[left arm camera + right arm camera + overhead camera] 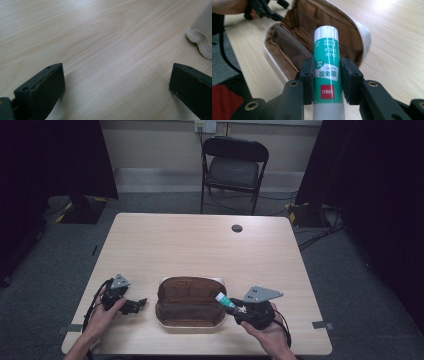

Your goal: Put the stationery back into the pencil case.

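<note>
My left claw [141, 303] rests low with jaws wide apart; my right claw [235, 308] is clamped tight, pointing left.

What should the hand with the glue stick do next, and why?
Probably move the glue stick forward over the open pouch. The right gripper is clamped on it, its tip just at the pouch's rim, and the brown inside lies open ahead.

We observe a light wood-grain table [200, 240] with a round dark cable port [237, 228] near its far edge. One open pencil case [190, 306], brown-lined with a white rim, lies directly on the surface between the left gripper [140, 304] and the right gripper [235, 309], nearer the right one.
</note>
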{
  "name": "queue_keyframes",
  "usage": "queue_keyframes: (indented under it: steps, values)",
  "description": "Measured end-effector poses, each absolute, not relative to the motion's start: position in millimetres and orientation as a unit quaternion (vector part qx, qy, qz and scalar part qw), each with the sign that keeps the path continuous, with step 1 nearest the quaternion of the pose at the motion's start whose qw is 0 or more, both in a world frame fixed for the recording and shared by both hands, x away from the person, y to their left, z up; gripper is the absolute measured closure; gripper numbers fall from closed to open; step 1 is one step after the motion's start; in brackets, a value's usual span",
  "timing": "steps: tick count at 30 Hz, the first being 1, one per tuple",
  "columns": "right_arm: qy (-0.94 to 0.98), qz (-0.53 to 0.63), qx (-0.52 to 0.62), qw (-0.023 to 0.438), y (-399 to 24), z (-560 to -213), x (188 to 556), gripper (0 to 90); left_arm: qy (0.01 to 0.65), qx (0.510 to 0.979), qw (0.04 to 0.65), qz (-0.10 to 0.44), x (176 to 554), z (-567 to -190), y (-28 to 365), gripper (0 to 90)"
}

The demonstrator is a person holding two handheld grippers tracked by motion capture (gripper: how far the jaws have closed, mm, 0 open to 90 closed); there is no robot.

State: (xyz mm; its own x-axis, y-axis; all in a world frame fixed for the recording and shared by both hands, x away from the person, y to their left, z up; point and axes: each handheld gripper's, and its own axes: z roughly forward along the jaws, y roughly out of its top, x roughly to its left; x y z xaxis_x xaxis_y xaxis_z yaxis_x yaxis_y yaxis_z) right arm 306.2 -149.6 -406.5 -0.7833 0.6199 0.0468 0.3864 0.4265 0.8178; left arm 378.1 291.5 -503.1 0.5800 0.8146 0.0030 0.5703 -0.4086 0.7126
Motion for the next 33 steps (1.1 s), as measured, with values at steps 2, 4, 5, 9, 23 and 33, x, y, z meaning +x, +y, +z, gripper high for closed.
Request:
queue_keyframes:
  steps: [2,4,5,9,23,33]
  values:
    - [0.835,0.448,0.294,0.127,-145.0,-401.5,304.7,65.9,0.423,0.820,0.343,0.176,377.1,-503.1,292.2,0.0]
    - [0.837,0.449,0.285,0.131,-139.0,-397.0,304.0,65.9,0.422,0.820,0.343,0.176,376.9,-503.1,292.6,0.0]
    - [0.838,0.450,0.281,0.130,-135.8,-395.2,304.3,65.9,0.422,0.821,0.343,0.176,376.9,-503.0,292.6,0.0]
    - [0.842,0.454,0.263,0.126,-121.0,-390.2,307.0,65.9,0.422,0.820,0.343,0.176,376.9,-503.1,292.6,0.0]
    - [0.850,0.464,0.228,0.104,-76.2,-389.4,323.7,65.9,0.425,0.819,0.345,0.175,376.5,-503.3,292.4,0.0]
    - [0.866,0.443,0.216,0.084,-50.0,-403.9,344.2,65.9,0.423,0.820,0.344,0.176,376.7,-503.2,292.7,0.0]
